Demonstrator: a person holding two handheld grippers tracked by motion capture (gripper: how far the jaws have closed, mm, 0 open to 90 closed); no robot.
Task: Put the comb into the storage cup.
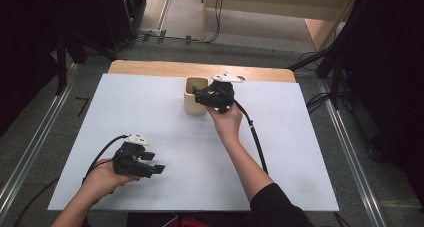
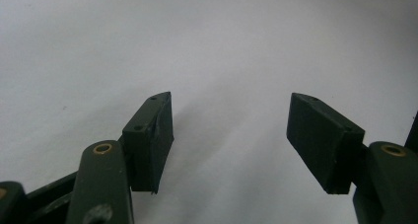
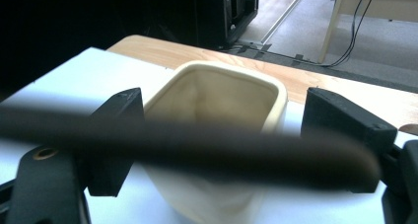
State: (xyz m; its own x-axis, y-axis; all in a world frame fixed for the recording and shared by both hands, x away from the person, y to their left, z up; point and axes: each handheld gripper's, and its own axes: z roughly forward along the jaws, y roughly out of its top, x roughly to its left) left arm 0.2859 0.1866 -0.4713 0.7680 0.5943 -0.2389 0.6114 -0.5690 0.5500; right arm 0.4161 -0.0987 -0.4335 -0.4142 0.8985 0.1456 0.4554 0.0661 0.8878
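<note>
The person's right gripper is reaching at the cream, square-mouthed ceramic cup with rounded corners, which is standing upright toward the far middle of the white matte table sheet, just short of the strip of pale wooden tabletop showing behind it. In the right gripper view the two black jaws are standing apart on either side of the cup, the left one close to its wall, the right one a little way off; a blurred dark band, probably the gripper's own cable, is crossing in front, so whether anything is touching I cannot tell. To do this grasp well, the hand should be centring the cup between the pads, keeping them level below the thick rim, and closing slowly, since glazed ceramic looks smooth and likely slippery. The left gripper is resting low near the front left of the sheet, its flat rubbery-looking pads spread wide over bare white surface, holding nothing
</note>
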